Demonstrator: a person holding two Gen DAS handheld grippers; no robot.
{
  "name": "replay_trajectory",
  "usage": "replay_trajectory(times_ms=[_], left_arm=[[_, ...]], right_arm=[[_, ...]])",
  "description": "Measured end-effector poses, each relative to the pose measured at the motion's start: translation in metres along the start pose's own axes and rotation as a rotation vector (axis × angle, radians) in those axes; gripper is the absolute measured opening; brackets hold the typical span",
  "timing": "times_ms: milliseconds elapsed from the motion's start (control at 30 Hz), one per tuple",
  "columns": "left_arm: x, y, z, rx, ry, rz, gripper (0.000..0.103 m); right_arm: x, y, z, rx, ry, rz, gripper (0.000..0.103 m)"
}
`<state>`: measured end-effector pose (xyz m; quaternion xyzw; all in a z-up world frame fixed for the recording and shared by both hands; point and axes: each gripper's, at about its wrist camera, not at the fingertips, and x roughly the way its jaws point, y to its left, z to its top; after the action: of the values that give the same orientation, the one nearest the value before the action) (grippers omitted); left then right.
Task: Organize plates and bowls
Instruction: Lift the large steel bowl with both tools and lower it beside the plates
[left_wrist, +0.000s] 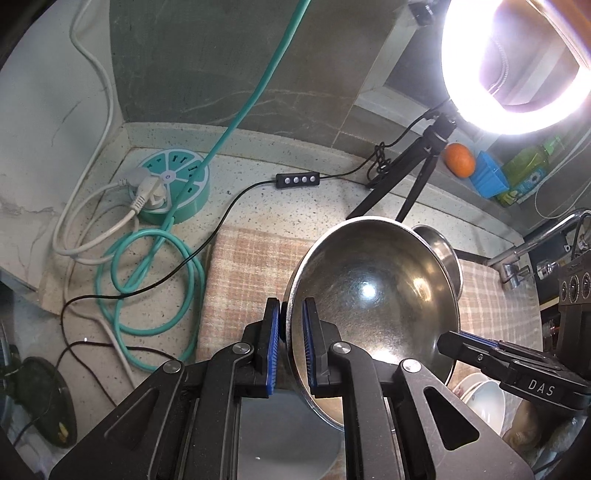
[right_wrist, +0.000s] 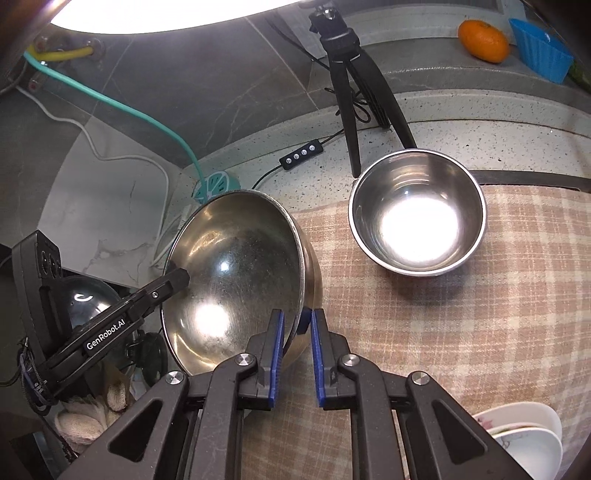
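Observation:
A large steel bowl (left_wrist: 373, 295) is held tilted above the checked cloth (left_wrist: 243, 266), gripped on opposite rims by both grippers. My left gripper (left_wrist: 291, 343) is shut on its left rim. My right gripper (right_wrist: 297, 350) is shut on its right rim; the bowl (right_wrist: 236, 280) shows there too. A smaller steel bowl (right_wrist: 417, 214) stands upright on the cloth (right_wrist: 461, 332), behind and to the right. In the left wrist view it (left_wrist: 441, 251) is mostly hidden behind the large bowl. White plates and bowls (right_wrist: 528, 439) are stacked at the cloth's near right corner.
A ring light's tripod (right_wrist: 354, 85) stands behind the small bowl. A teal round power strip (left_wrist: 173, 188) with coiled cables (left_wrist: 147, 280) lies at the left. An orange (right_wrist: 482, 38) and a blue cup (right_wrist: 541, 48) sit on the back ledge. A tap (left_wrist: 524, 251) is at the right.

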<state>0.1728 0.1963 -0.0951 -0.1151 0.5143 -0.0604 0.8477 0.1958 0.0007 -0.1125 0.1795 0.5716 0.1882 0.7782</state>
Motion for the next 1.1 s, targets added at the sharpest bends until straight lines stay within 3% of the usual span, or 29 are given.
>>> replay_trajectory(times_ms=[467, 1100], left_arm=[[-0.044, -0.023, -0.030, 0.011, -0.054, -0.012, 0.011], [-0.085, -0.042, -0.113, -0.046, -0.080, 0.008, 0.010]], right_arm=[[-0.042, 0.004, -0.035, -0.025, -0.014, 0.028, 0.013], [-0.057, -0.010, -0.105, -0.089, 0.065, 0.053, 0.013]])
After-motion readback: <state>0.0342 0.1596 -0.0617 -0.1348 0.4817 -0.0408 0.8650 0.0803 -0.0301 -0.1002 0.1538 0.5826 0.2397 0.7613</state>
